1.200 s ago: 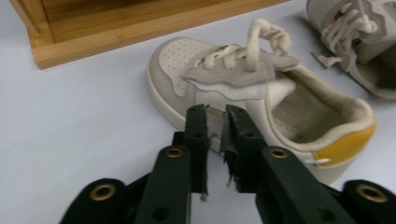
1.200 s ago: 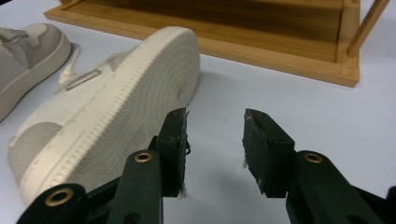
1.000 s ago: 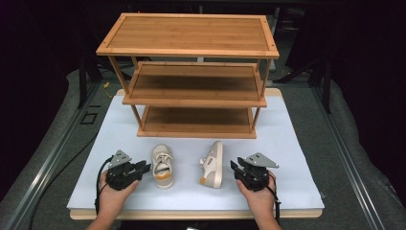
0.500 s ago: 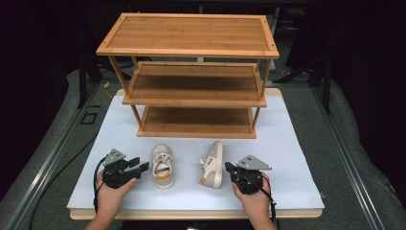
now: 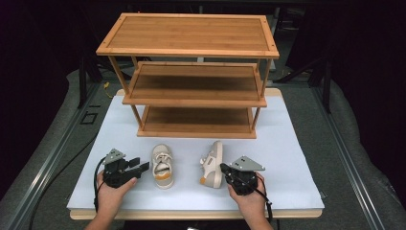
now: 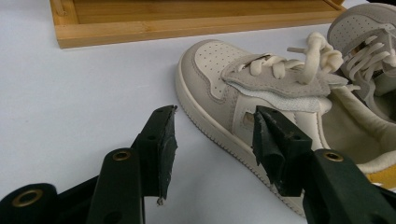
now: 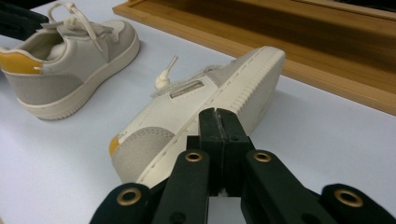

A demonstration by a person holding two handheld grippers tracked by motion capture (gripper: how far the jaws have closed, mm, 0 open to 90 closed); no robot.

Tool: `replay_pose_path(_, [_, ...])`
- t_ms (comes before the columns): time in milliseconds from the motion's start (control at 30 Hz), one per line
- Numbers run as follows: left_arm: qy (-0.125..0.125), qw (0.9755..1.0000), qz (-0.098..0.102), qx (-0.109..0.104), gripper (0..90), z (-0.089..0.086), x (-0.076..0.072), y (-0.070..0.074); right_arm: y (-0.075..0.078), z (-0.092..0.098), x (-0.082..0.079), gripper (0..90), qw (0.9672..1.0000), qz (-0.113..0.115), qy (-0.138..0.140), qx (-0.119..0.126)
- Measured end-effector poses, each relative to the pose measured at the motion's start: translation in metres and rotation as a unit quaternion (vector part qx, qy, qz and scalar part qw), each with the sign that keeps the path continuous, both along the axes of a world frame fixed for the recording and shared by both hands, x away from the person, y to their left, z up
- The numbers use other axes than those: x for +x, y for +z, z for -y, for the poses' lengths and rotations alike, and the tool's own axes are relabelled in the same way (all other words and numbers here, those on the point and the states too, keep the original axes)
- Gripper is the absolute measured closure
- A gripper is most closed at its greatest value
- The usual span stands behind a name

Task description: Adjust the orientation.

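Left tongs (image 6: 212,140) have just been opening; right tongs (image 7: 219,126) have closed.
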State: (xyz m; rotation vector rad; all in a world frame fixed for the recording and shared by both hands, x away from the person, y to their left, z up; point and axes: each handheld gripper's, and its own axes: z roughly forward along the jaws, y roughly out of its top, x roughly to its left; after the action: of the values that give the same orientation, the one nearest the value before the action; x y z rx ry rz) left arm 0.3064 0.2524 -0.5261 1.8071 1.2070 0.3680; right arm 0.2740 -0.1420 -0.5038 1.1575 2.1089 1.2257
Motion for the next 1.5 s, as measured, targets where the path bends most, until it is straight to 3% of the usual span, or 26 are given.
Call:
replay_pose_path(100, [0.003, 1.0, -0.002, -0.003, 49.0, -0.001, 0.001, 0.0, 0.001, -0.001, -0.001, 90.0, 1.0, 0.004, 0.009, 0.002])
replay_pose_path(233, [0.003, 1.0, -0.002, -0.006, 48.8, 0.0, 0.004, 0.0, 0.0, -0.003, -0.004, 90.0, 0.9998, 0.003, 0.004, -0.019])
replay_pose_path(500, [-0.002, 0.9999, -0.001, -0.012, 48.8, 0.002, 0.007, 0.002, -0.002, 0.006, -0.005, 90.0, 0.9999, -0.007, -0.007, -0.008])
replay_pose_path(667, [-0.007, 0.9998, -0.008, -0.016, 48.7, 0.004, 0.011, 0.002, -0.004, 0.018, -0.007, 90.0, 0.9987, -0.022, -0.043, -0.015])
replay_pose_path(900, [-0.008, 0.9997, -0.002, -0.023, 48.5, 0.005, 0.012, 0.004, -0.015, 0.034, -0.001, 90.0, 0.9957, -0.058, -0.072, 0.004])
replay_pose_path(1000, [-0.005, 0.9997, -0.001, -0.024, 48.5, 0.004, 0.012, 0.005, -0.017, 0.037, 0.001, 90.0, 0.9953, -0.062, -0.075, -0.002])
replay_pose_path(1067, [-0.004, 0.9997, -0.001, -0.022, 48.5, 0.004, 0.012, 0.005, -0.021, 0.039, 0.004, 90.0, 0.9933, -0.069, -0.089, -0.025])
replay_pose_path(1233, [-0.003, 0.9997, 0.001, -0.023, 48.5, 0.003, 0.012, 0.005, -0.026, 0.046, 0.009, 89.2, 0.9918, -0.085, -0.094, -0.015])
replay_pose_path(1333, [-0.004, 0.9997, 0.001, -0.022, 48.5, 0.003, 0.012, 0.005, -0.023, 0.051, 0.009, 85.1, 0.991, -0.078, -0.108, -0.007])
replay_pose_path(1367, [-0.004, 0.9997, 0.001, -0.022, 48.4, 0.003, 0.012, 0.005, -0.022, 0.053, 0.009, 82.1, 0.9906, -0.075, -0.114, 0.0])
replay_pose_path(1400, [-0.004, 0.9997, 0.001, -0.022, 48.3, 0.003, 0.011, 0.005, -0.019, 0.056, 0.006, 75.3, 0.9897, -0.073, -0.121, 0.023])
replay_pose_path(1467, [-0.004, 0.9997, 0.002, -0.025, 48.1, 0.003, 0.011, 0.006, -0.017, 0.057, 0.004, 72.8, 0.9895, -0.073, -0.121, 0.029])
replay_pose_path(1500, [-0.006, 0.9995, 0.003, -0.031, 47.1, 0.003, 0.01, 0.007, -0.014, 0.056, 0.0, 67.7, 0.9895, -0.065, -0.121, 0.045])
